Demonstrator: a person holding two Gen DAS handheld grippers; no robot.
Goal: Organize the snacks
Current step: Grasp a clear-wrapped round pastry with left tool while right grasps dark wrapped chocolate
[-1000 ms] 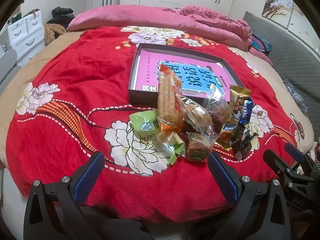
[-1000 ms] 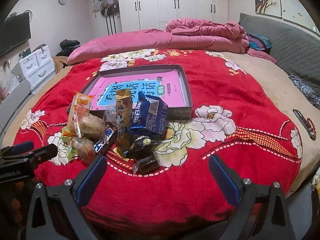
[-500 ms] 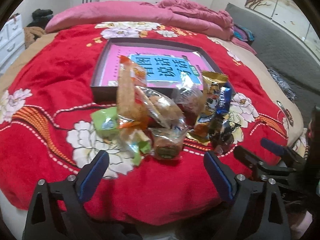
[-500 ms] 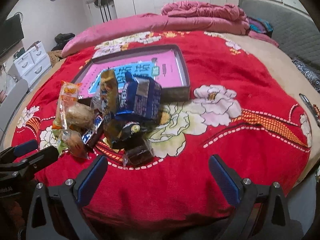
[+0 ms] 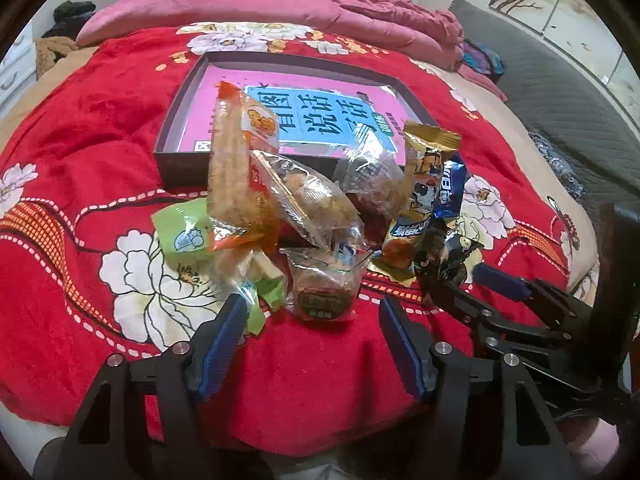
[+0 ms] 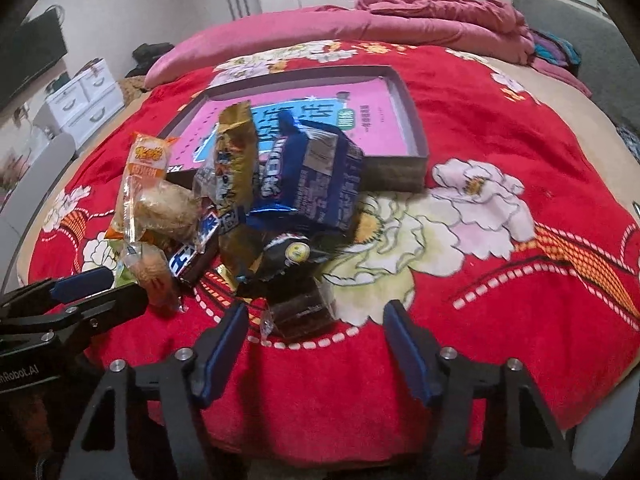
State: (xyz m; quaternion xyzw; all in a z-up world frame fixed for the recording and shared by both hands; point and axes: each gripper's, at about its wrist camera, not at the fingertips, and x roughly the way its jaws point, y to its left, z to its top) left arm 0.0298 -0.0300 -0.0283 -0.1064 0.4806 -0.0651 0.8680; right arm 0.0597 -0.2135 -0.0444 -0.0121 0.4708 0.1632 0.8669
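Rightward, bare blanket (image 6: 500, 280) flanks snack pile (image 6: 256, 200).

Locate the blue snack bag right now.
In the right wrist view, the blue snack bag tops the snack pile at centre, leaning on the near wall of the dark tray, right of the gold packet.

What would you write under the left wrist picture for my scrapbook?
Left gripper, jaws just narrowed but empty, nears a snack pile on the red floral blanket before a shallow box.
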